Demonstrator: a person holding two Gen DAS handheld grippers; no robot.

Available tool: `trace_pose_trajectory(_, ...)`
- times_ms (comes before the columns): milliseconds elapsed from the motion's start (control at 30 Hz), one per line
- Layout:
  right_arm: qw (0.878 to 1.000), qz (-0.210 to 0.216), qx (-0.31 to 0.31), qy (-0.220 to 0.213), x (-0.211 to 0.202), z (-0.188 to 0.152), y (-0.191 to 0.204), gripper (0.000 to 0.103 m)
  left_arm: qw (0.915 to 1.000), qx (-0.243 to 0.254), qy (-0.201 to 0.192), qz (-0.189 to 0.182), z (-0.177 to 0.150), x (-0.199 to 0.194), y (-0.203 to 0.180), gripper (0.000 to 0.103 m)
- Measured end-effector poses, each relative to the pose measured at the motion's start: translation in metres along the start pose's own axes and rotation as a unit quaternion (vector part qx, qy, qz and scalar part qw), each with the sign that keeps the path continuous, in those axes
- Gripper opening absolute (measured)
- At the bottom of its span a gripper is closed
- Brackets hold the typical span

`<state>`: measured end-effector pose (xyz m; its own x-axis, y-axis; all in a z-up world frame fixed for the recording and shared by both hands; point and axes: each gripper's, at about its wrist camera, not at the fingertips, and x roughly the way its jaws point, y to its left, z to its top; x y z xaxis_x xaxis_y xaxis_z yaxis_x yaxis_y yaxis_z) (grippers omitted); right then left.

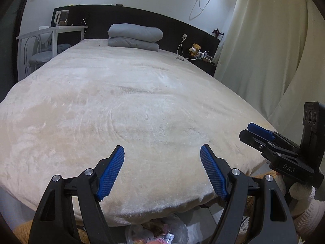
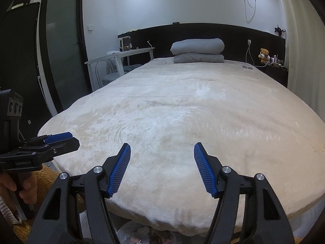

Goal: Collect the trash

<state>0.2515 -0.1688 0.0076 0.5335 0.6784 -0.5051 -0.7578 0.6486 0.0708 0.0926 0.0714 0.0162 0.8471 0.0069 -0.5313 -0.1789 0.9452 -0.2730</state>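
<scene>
Both grippers held over the near end of a bed [image 1: 142, 93] with a cream plush cover, pointing toward its far end; left gripper [image 1: 162, 172] has its blue pads spread apart, nothing between them, released; right gripper [image 2: 162, 169] the same, pads apart and bare, released; in the left view the right gripper shows at the right edge, over the bed's near right corner, held by a hand in a white knit sleeve [image 1: 304, 203]; in the right view the left gripper shows at the left edge with a bare hand [image 2: 20, 185] on its grip; trash sits in a clear plastic bag [image 1: 158, 231] on the floor just below the near edge of the bed, between and under the gripper fingers, only its top showing, wrappers inside too blurred to name; same bag low in the right view, mostly hidden; far end of bed: folded grey duvet [image 1: 135, 36] stacked against a black headboard [image 1: 178, 28]; small pair of glasses [image 1: 180, 58] on the cover near the far right edge; teddy bear [image 1: 195, 49] on the dark bedside shelf at far right, small bottles beside it; white desk [image 1: 61, 30] and chair at far left; cream curtain [image 1: 264, 40] along the right; dark framed door [image 2: 61, 46] at left in the right view.
</scene>
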Motion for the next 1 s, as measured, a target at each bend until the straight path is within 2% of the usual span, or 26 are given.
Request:
trace_pose_trajectory(267, 1.0, -0.005, 0.002, -0.007, -0.003, 0.0, -0.007, 0.066, 0.999, 0.035, -0.027, -0.001, 0.001, -0.009, -0.009, 0.076)
trace_pose_trajectory(333, 1.0, 0.003, -0.001, -0.01, -0.005, -0.001, -0.006, 0.077, 0.9988, 0.041, -0.028, 0.001, 0.0, -0.009, -0.01, 0.076)
trace_pose_trajectory(400, 1.0, -0.001, -0.005, -0.019, -0.009, -0.002, -0.006, 0.083, 0.9986, 0.044, -0.028, 0.007, -0.001, -0.008, -0.011, 0.076)
trace_pose_trajectory(467, 1.0, 0.0, -0.01, -0.026, -0.012, -0.001, -0.005, 0.083, 0.9987, 0.042, -0.028, 0.007, -0.001, -0.007, -0.011, 0.076)
trace_pose_trajectory(500, 1.0, 0.002, -0.011, -0.028, -0.013, -0.001, -0.004, 0.084, 0.9986, 0.043, -0.029, 0.009, -0.001, -0.007, -0.011, 0.082)
trace_pose_trajectory(533, 0.999, 0.003, -0.012, -0.03, -0.014, -0.001, -0.004, 0.09, 0.9985, 0.044, -0.032, 0.011, -0.001, -0.008, -0.012, 0.09)
trace_pose_trajectory(600, 0.999, 0.008, -0.012, -0.033, -0.015, -0.001, -0.004, 0.098, 0.998, 0.047, -0.04, 0.011, -0.001, -0.01, -0.014, 0.095)
trace_pose_trajectory(1000, 0.999, 0.005, -0.019, -0.032, -0.014, -0.004, -0.003, 0.098, 0.9961, 0.067, -0.053, 0.024, -0.004, -0.01, -0.02, 0.096)
